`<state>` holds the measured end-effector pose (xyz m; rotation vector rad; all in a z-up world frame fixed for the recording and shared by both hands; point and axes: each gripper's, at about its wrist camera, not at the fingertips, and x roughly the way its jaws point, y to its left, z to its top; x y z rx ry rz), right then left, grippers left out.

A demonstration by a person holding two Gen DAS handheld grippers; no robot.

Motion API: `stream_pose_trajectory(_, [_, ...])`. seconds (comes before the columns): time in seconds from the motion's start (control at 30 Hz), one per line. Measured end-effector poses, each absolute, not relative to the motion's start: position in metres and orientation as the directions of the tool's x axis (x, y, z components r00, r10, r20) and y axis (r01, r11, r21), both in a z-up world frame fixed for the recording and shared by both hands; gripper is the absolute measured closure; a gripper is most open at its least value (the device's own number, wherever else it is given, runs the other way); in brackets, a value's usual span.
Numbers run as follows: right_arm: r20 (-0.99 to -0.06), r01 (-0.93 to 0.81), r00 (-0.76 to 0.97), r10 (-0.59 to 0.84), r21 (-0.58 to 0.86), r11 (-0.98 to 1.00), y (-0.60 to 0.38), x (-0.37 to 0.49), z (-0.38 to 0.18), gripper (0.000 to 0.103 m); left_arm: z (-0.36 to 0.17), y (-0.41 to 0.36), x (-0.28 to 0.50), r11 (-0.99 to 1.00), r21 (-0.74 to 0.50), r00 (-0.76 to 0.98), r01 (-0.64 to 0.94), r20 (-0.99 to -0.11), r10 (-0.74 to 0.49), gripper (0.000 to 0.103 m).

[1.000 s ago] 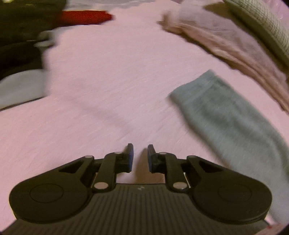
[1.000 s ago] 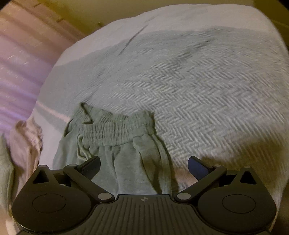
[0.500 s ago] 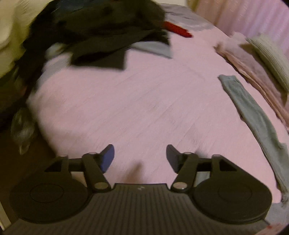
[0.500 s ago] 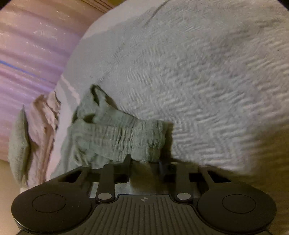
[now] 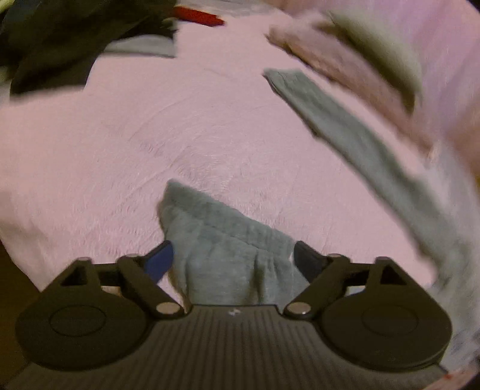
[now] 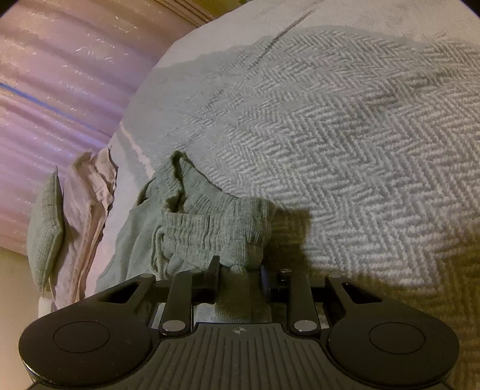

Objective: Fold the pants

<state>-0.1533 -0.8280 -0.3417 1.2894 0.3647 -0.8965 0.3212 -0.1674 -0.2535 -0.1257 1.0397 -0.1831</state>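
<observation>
**Ana:** So, left wrist view first. What has changed there?

**Ben:** A second ago the left tool [image 5: 232,255] had its jaws nearly together over bare pink bedsheet [image 5: 120,156]. Now they are spreading wide, and a grey pant-leg end [image 5: 222,240] sits between them at lower centre. The pads flank the cloth without pressing on it, so it is released. Half a second ago nothing lay between the fingers.

**Ana:** And the rest of that frame?

**Ben:** The second pant leg [image 5: 360,144] runs diagonally from upper centre to the right edge, blurred. A dark clothes pile [image 5: 60,45] fills the upper left, with a red item [image 5: 198,16] beside it at the top. Pinkish folded cloth [image 5: 330,60] and a greenish knit piece [image 5: 384,60] lie upper right.

**Ana:** Now the right wrist view.

**Ben:** The right tool [image 6: 240,270] was wide open a second ago, hovering above the flat waistband. Now it is clenched on the pants [image 6: 216,228] at the gathered waistband, which bunches up just ahead of the fingers at lower centre. That grip already looked the same half a second ago.

**Ana:** What lies around it?

**Ben:** A herringbone blanket [image 6: 345,150] covers the centre and right. At left sit beige cloth [image 6: 90,204] and a grey-green knit pad [image 6: 45,222], with a pink curtain [image 6: 60,75] behind.
</observation>
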Motion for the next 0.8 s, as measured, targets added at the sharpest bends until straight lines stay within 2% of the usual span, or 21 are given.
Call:
stream_pose_trajectory(0.03, [-0.691,0.744,0.623,-0.367,0.668,0.005,-0.829,-0.152,-0.342,0.081,-0.255,-0.179,0.322,0.984,-0.151,0.484,0.089,-0.857,-0.176,0.013])
stream_pose_trajectory(0.13, [-0.695,0.747,0.613,-0.375,0.665,-0.01,-0.827,-0.151,-0.346,0.081,-0.273,-0.206,0.33,0.989,-0.15,0.405,0.016,-0.903,-0.143,0.01])
stream_pose_trajectory(0.2, [-0.691,0.742,0.612,-0.385,0.67,-0.022,-0.825,-0.151,-0.347,0.081,-0.29,-0.227,0.337,0.998,-0.067,0.386,-0.017,-0.921,-0.055,0.008])
stream_pose_trajectory(0.27, [-0.692,0.743,0.609,-0.388,0.669,-0.028,-0.824,-0.151,-0.348,0.081,-0.306,-0.243,0.342,0.998,0.052,0.355,-0.042,-0.933,0.063,0.013])
stream_pose_trajectory(0.3, [-0.692,0.743,0.608,-0.388,0.669,-0.027,-0.824,-0.151,-0.347,0.081,-0.31,-0.244,0.342,0.994,0.085,0.363,-0.064,-0.926,0.103,0.02])
stream_pose_trajectory(0.33, [-0.693,0.744,0.608,-0.387,0.668,-0.029,-0.824,-0.151,-0.347,0.081,-0.309,-0.237,0.338,0.993,0.075,0.388,-0.091,-0.916,0.104,0.036])
stream_pose_trajectory(0.37, [-0.695,0.745,0.608,-0.385,0.667,-0.028,-0.825,-0.151,-0.346,0.081,-0.304,-0.228,0.334,0.993,0.021,0.415,-0.113,-0.907,0.066,0.06])
stream_pose_trajectory(0.43, [-0.692,0.742,0.611,-0.384,0.67,-0.027,-0.826,-0.152,-0.345,0.081,-0.287,-0.212,0.33,0.991,-0.053,0.457,-0.12,-0.89,0.007,0.09])
stream_pose_trajectory(0.63, [-0.664,0.713,0.619,-0.42,0.699,-0.054,-0.822,-0.151,-0.322,0.085,-0.202,-0.162,0.368,0.967,-0.251,0.572,-0.042,-0.8,-0.183,0.091])
stream_pose_trajectory(0.8, [-0.573,0.645,0.659,-0.488,0.764,-0.026,-0.801,-0.162,-0.267,0.087,-0.104,-0.141,0.422,0.913,-0.397,0.722,0.089,-0.606,-0.334,0.091])
